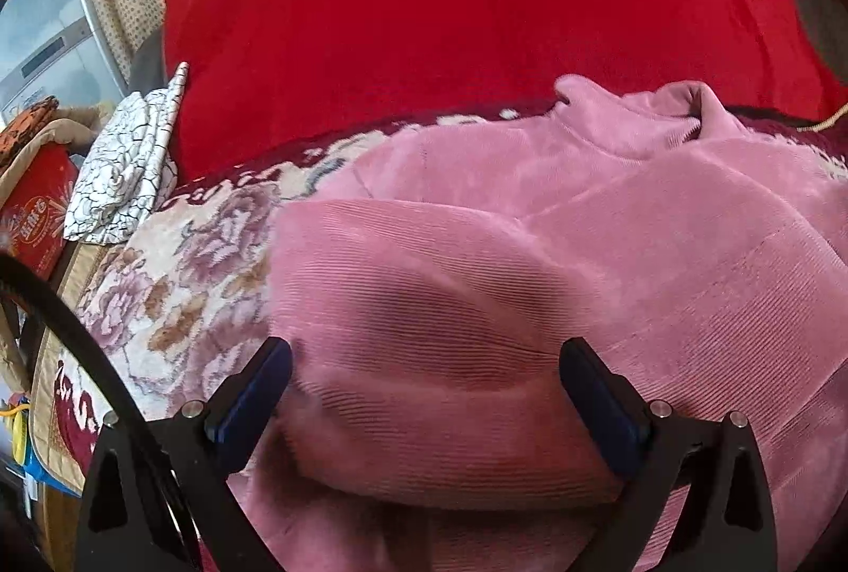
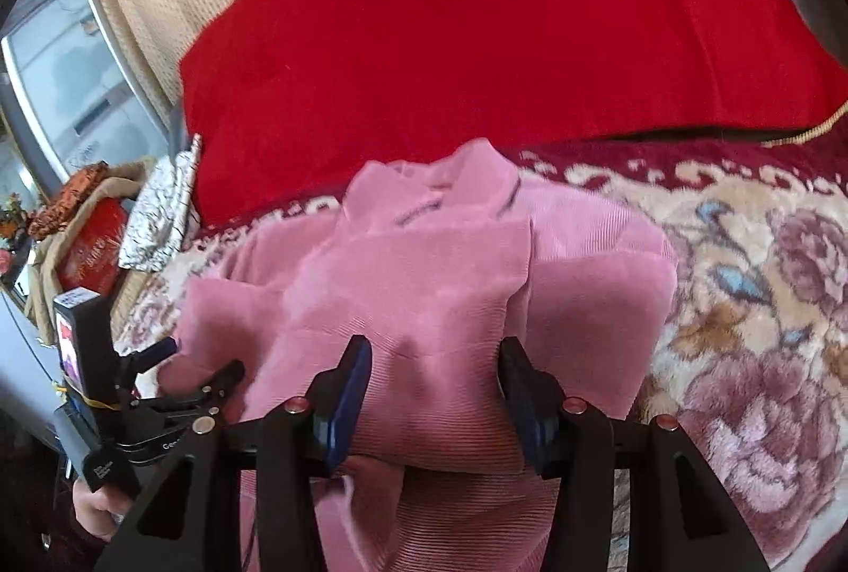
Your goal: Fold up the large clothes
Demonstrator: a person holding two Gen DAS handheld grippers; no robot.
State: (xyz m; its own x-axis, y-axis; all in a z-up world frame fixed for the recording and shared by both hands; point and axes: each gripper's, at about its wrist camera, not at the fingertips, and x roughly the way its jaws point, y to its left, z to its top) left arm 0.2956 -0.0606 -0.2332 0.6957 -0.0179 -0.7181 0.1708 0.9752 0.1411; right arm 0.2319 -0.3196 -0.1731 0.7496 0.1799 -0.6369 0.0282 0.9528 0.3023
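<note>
Pink ribbed sweater (image 1: 530, 211) lies on the flowered blanket (image 2: 752, 286), partly folded. Left gripper (image 1: 424, 392) and right gripper (image 2: 434, 381) both stand apart astride raised folds, pinching nothing. Risk: closing shallow catches one layer, and the fold drags open.

Both views looked forward and steeply down along their own gripper fingers, very close above a pink garment (image 1: 530, 264) spread on a floral blanket (image 1: 185, 264). The left wrist view sat toward the garment's left edge, the right wrist view nearer its right side. They shared the garment's collar, the red cushion (image 2: 477, 31) behind it, and the window and clutter at far left. The right view also caught the left gripper (image 2: 201, 360) at its lower left.
</note>
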